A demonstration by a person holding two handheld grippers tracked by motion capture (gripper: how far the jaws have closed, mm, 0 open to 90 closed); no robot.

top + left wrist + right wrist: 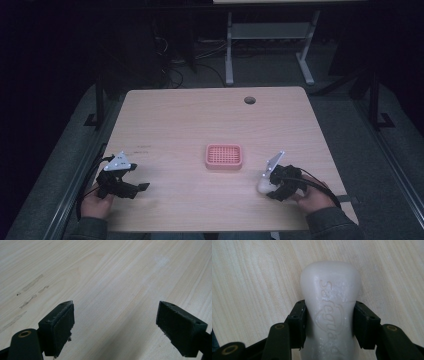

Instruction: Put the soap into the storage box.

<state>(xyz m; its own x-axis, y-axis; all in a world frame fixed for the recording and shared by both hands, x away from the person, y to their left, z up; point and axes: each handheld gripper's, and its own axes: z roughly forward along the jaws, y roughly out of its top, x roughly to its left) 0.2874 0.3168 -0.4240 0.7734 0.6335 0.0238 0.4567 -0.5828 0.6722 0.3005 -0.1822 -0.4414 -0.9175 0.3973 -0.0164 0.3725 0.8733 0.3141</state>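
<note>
A white bar of soap (329, 305) with raised lettering lies between the jaws of my right gripper (329, 322), which is shut on its narrow waist. In the high view the soap (262, 186) sits low over the table at the front right, with the right gripper (268, 186) behind it. A pink slotted soap dish (224, 156) rests at the table's middle, to the left of the soap and apart from it. My left gripper (143, 187) is at the front left, open, its jaws (115, 325) spread over bare wood with nothing between them.
The light wooden table (190, 115) has a round cable hole (249, 100) near its far edge. Faint dark scuffs (30, 293) mark the wood ahead of the left gripper. Beyond the table stand a desk frame's legs (229, 50) and floor cables.
</note>
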